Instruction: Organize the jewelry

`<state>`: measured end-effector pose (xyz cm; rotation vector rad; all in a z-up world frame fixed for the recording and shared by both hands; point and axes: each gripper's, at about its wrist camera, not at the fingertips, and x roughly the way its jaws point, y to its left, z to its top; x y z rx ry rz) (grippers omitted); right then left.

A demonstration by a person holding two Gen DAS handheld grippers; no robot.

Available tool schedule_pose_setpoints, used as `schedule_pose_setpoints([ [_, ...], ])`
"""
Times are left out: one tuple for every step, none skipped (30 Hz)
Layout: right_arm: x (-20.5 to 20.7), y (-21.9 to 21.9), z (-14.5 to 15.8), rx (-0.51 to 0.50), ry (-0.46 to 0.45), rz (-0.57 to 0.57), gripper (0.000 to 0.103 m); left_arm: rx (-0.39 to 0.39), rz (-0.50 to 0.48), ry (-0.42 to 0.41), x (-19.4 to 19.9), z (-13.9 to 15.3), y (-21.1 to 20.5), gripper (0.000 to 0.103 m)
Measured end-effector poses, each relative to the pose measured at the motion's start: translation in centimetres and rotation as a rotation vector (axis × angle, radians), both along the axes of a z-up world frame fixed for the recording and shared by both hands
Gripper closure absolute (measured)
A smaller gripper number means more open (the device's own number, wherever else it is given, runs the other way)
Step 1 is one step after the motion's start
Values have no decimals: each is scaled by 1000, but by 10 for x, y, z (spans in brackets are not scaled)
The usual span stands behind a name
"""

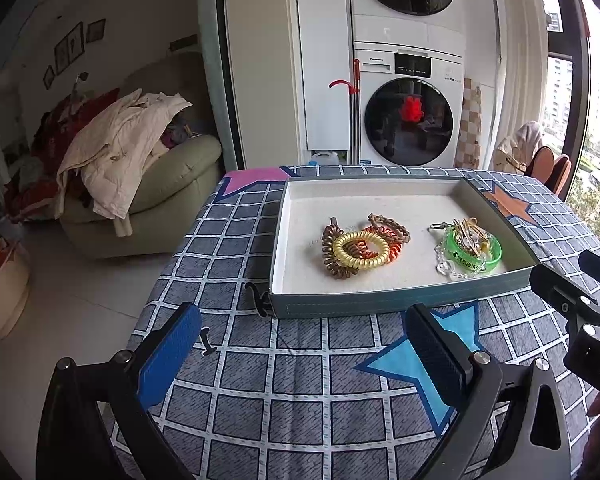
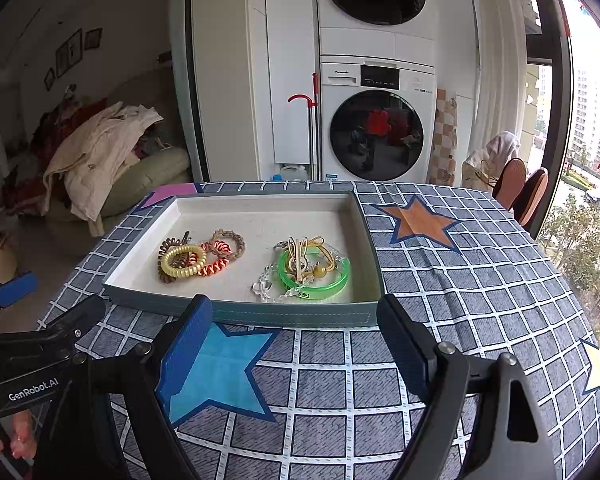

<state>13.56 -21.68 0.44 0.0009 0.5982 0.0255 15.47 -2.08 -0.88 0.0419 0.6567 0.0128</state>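
A shallow grey-blue tray (image 1: 380,304) (image 2: 260,314) with a white lining sits on the checked tablecloth. In it lie a pile of coil hair ties, with a yellow coil (image 1: 358,249) (image 2: 182,260) on top, and a green bangle (image 1: 476,254) (image 2: 316,280) with a clear bead chain and gold hair ties. A black hair clip (image 1: 260,300) lies on the cloth by the tray's near left corner. My left gripper (image 1: 304,354) is open and empty, in front of the tray. My right gripper (image 2: 296,348) is open and empty, just before the tray's front wall.
The table (image 2: 460,280) has star patches on its cloth. The table's left edge drops to the floor. A sofa (image 1: 140,184) piled with clothes stands to the left. Stacked washing machines (image 1: 410,112) stand behind. A window and chairs (image 2: 520,188) are at the right.
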Motion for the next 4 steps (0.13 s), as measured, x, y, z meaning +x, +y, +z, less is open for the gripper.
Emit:
schedule_pose_setpoints([
  [0, 1, 0, 1, 0, 0, 16, 1, -2, -2, 0, 0, 0, 0],
  [0, 1, 0, 1, 1, 0, 16, 3, -5, -4, 0, 0, 0, 0],
  [0, 1, 0, 0, 1, 0, 16, 4, -7, -3, 0, 0, 0, 0],
  [0, 2, 0, 1, 1, 0, 16, 4, -8, -3, 0, 0, 0, 0],
])
